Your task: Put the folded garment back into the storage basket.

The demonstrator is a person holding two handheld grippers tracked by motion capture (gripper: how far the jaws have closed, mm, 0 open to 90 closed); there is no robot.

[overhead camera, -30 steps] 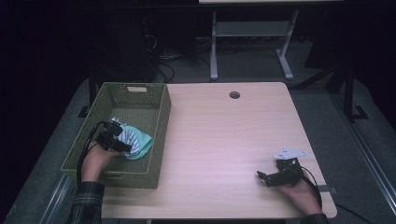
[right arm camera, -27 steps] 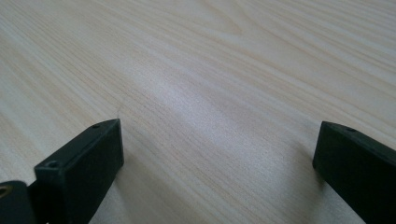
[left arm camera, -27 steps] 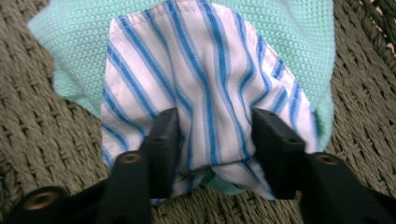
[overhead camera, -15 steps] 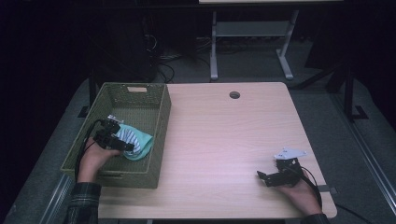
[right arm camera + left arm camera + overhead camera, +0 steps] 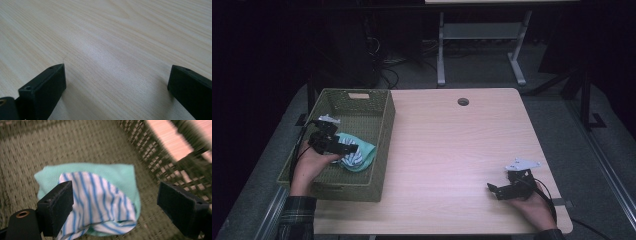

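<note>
Left tongs (image 5: 349,148) wide, jaws just opened, above striped cloth (image 5: 100,202) in basket (image 5: 384,122) at bench's left edge. Right tongs (image 5: 493,189) wide, empty, near bench's (image 5: 452,150) front right corner.

Left gripper view: basket wall (image 5: 160,157) at upper right was motion-blurred, and the striped cloth (image 5: 100,202) ran off the bottom edge, lower left part behind the near jaw. High view: left gripper (image 5: 343,148) covered part of that cloth.
</note>
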